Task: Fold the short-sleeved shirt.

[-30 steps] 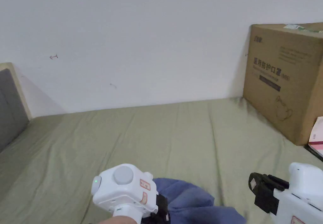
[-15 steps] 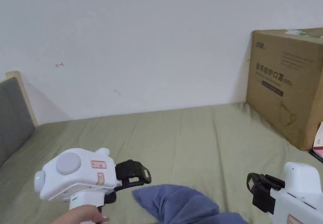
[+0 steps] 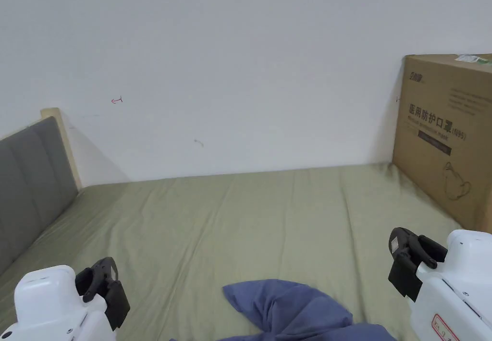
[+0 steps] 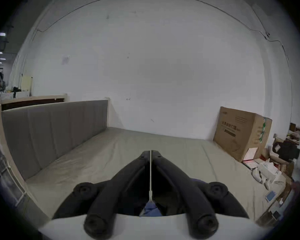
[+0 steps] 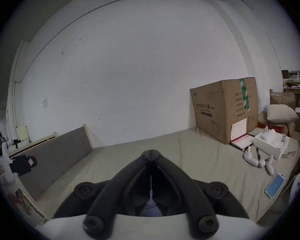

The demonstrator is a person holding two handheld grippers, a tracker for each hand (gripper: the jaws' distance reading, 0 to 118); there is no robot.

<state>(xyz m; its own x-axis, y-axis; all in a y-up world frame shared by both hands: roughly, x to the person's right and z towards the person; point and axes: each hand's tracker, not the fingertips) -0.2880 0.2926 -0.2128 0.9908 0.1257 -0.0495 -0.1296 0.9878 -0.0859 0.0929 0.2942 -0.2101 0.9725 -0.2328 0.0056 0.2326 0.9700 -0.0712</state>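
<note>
A crumpled blue shirt (image 3: 293, 310) lies on the olive-green bed sheet (image 3: 240, 222) at the near edge of the head view. My left gripper (image 3: 103, 274) hovers at the bottom left, well to the left of the shirt and apart from it. Its jaws are shut with nothing between them (image 4: 151, 152), and blue cloth (image 4: 150, 210) shows below them. My right gripper (image 3: 402, 248) hangs at the bottom right, beside the shirt, shut and empty (image 5: 151, 151).
A large cardboard box (image 3: 447, 135) stands on the bed at the far right against the white wall. A grey padded headboard (image 3: 29, 178) runs along the left. A phone (image 5: 274, 185), a tissue box (image 5: 270, 140) and small white items lie right of the box.
My left gripper has swung from over the shirt out to the left and down, away from the cloth. The right gripper has barely moved. The head camera has turned a little left.
</note>
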